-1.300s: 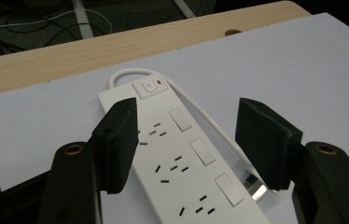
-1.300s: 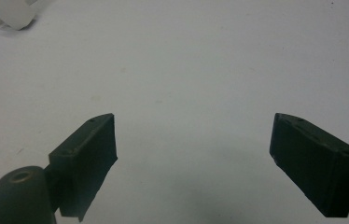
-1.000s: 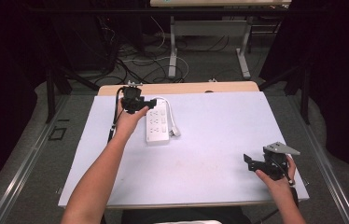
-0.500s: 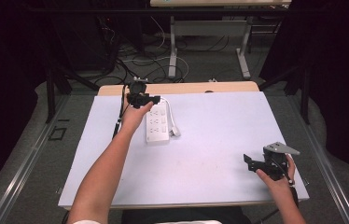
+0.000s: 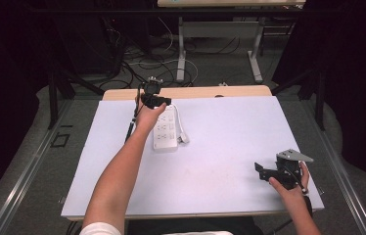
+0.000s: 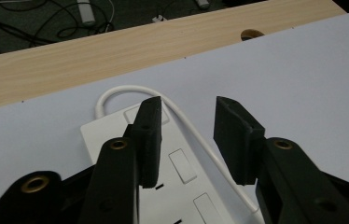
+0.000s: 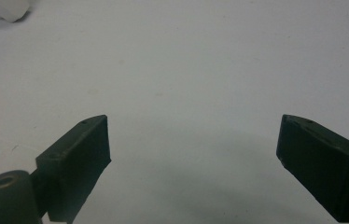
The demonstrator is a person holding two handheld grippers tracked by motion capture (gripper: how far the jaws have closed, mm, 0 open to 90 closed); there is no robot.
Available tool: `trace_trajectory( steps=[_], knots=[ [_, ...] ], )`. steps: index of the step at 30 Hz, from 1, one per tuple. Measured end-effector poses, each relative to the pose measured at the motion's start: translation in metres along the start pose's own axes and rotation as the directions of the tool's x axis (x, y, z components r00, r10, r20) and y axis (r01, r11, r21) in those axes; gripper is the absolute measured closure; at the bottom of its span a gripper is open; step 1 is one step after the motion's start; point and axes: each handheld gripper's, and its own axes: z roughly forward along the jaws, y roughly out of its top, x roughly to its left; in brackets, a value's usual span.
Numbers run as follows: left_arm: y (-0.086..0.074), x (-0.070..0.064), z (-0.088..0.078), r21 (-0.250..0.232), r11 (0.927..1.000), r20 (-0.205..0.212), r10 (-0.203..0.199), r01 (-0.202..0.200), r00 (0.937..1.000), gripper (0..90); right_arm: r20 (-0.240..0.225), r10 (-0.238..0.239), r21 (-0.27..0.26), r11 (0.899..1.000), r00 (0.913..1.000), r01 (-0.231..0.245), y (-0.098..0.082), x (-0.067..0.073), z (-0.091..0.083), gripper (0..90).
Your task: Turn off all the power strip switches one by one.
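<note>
The left claw (image 6: 185, 135), matte black, has just been closing above the smooth white plastic power strip (image 6: 182, 186), with only its thin round cable (image 6: 196, 135) between the jaws, not pressed. The right claw (image 7: 193, 172) stands wide open and empty over the pale desk (image 7: 186, 60), well apart from the power strip.

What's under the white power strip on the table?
The power strip lies flat on the white sheet covering the wooden table. Its white cord runs across its top. Whatever is directly beneath it is covered.

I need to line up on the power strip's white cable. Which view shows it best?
The left gripper view: the white cable loops from the power strip's far end and runs back between the left gripper's jaws, which have just been closing without pressing it. The high view shows a thin line beside the strip.
</note>
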Motion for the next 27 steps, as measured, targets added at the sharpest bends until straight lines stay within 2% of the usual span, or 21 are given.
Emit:
trace_trajectory(
  steps=[4,7,8,12,16,18,19,22,27],
  knots=[
    [0.001,-0.002,0.01,0.021,0.9998,0.004,-0.003,0.003,1.0,66.8,0.001,-0.001,0.002,1.0,1.0,0.001,0.0,0.0,0.0,9.0],
    [0.001,-0.002,0.017,0.034,0.9994,0.001,-0.004,0.004,1.0,72.1,-0.002,0.0,0.005,1.0,1.0,0.0,-0.001,0.0,0.001,9.0],
    [0.001,-0.003,0.02,0.038,0.9991,-0.004,-0.019,0.019,0.9998,74.0,-0.002,0.001,0.006,1.0,1.0,-0.001,-0.001,0.0,0.001,9.0],
    [0.0,-0.002,0.025,0.046,0.9988,-0.008,-0.015,0.015,0.9999,79.6,-0.004,0.006,0.008,1.0,1.0,-0.006,-0.001,0.0,0.0,9.0],
    [-0.002,0.0,0.031,0.061,0.9979,-0.023,-0.02,0.021,0.9995,89.8,-0.006,0.009,0.011,1.0,0.9999,-0.009,-0.002,-0.001,0.0,9.0],
    [-0.004,0.0,0.034,0.069,0.9964,-0.027,-0.047,0.049,0.9985,90.0,-0.007,0.006,0.013,1.0,1.0,-0.006,-0.002,-0.001,0.0,9.0],
    [-0.004,0.002,0.036,0.075,0.9967,-0.023,-0.029,0.03,0.9993,90.0,-0.007,0.006,0.013,1.0,1.0,-0.006,-0.002,-0.001,0.0,9.0],
    [-0.005,0.004,0.04,0.085,0.9961,-0.031,-0.022,0.025,0.9993,90.0,-0.007,0.014,0.012,1.0,0.9999,-0.014,-0.002,-0.001,0.001,9.0],
    [-0.008,0.009,0.048,0.094,0.9947,-0.043,-0.039,0.043,0.9983,90.0,-0.008,0.008,0.012,1.0,0.9999,-0.008,-0.002,-0.001,0.002,9.0]
  ],
)
